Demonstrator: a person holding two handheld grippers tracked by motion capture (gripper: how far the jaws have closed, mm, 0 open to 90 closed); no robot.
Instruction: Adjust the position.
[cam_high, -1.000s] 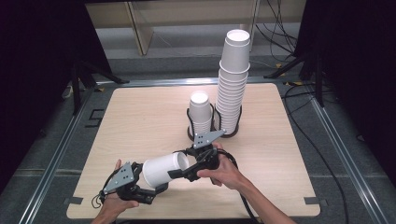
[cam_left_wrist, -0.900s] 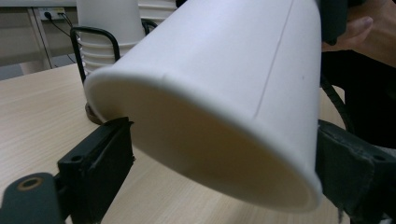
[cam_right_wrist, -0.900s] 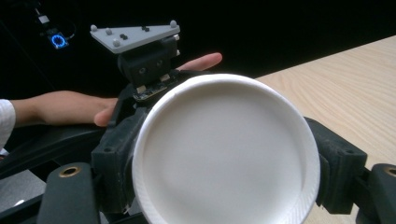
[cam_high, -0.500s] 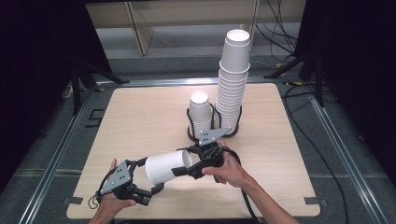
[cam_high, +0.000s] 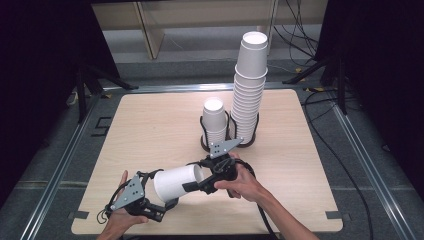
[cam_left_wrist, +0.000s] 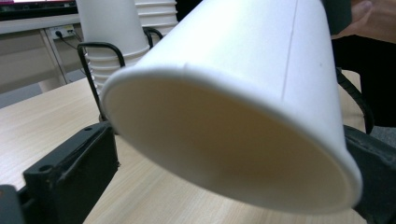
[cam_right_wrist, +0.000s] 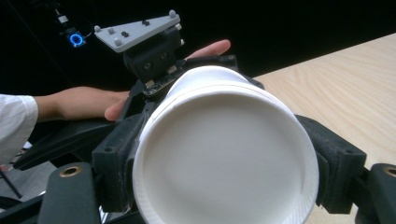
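High view: beyond the tall stack of white paper cups (cam_high: 248, 95), the white paper cup (cam_high: 176, 182) lies sideways above the table's near edge, barely shifted, left gripper (cam_high: 162, 202) and right gripper (cam_high: 192, 187) jaws clamping opposite ends, likely mid-handover.

Lab-style recording space, wooden table (cam_high: 150, 130) on metal frame, black curtains (cam_high: 40, 75), loose floor cables (cam_high: 300, 20), tripod legs (cam_high: 85, 90)

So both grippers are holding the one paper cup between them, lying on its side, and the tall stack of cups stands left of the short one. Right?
Not quite. In the high view the tall stack stands right of the short stack, not left. The rest holds: the left gripper and right gripper both grip the one paper cup, lying on its side.
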